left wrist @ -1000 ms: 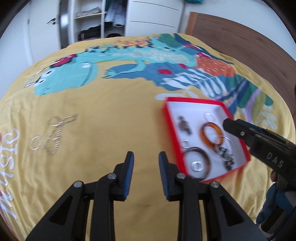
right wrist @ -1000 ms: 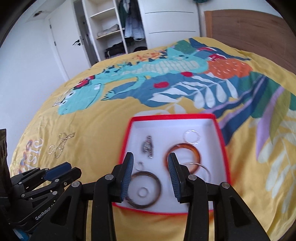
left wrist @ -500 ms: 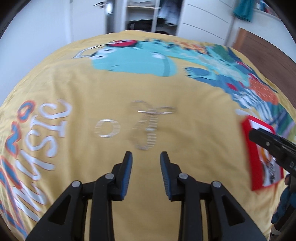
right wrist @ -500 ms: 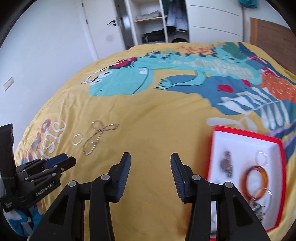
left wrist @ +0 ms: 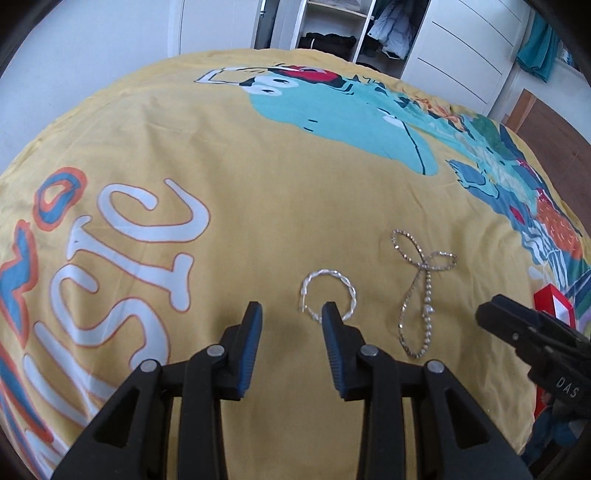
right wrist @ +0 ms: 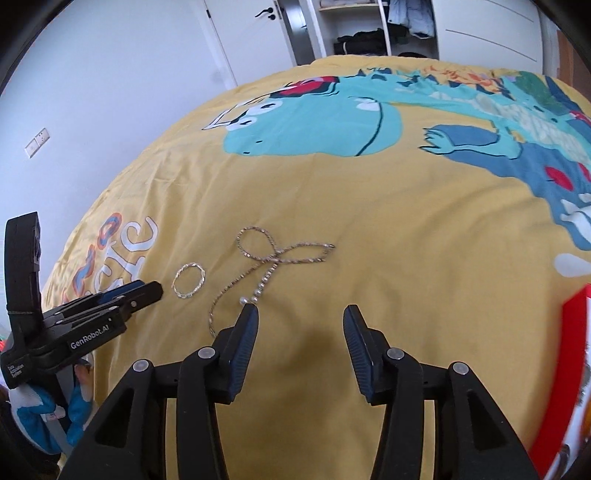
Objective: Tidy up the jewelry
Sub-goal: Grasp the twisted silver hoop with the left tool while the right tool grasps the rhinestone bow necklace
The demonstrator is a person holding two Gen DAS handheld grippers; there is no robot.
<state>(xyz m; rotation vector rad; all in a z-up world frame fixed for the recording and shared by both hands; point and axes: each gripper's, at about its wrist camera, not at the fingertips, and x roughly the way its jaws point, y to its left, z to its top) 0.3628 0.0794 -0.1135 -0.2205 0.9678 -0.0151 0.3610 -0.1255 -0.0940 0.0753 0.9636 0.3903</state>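
Note:
A small twisted silver ring bracelet lies on the yellow bedspread, just ahead of my left gripper and touching-close to its right fingertip. That gripper is open, with only cloth between its fingers. To the right lies a silver chain with a pearl strand, looped like a bow. In the right wrist view the chain ends beside the left fingertip of my right gripper, which is open and holds nothing. The ring bracelet lies left of the chain, in front of the left gripper.
The red-rimmed white box shows only at the right edge, and its corner peeks behind the right gripper. The bedspread drops off at the left. A wardrobe and a door stand beyond the bed.
Both grippers have swung left, away from the box and down toward the loose ring bracelet and chain. The box has slid to the right edge. Both pairs of jaws stand a little wider.

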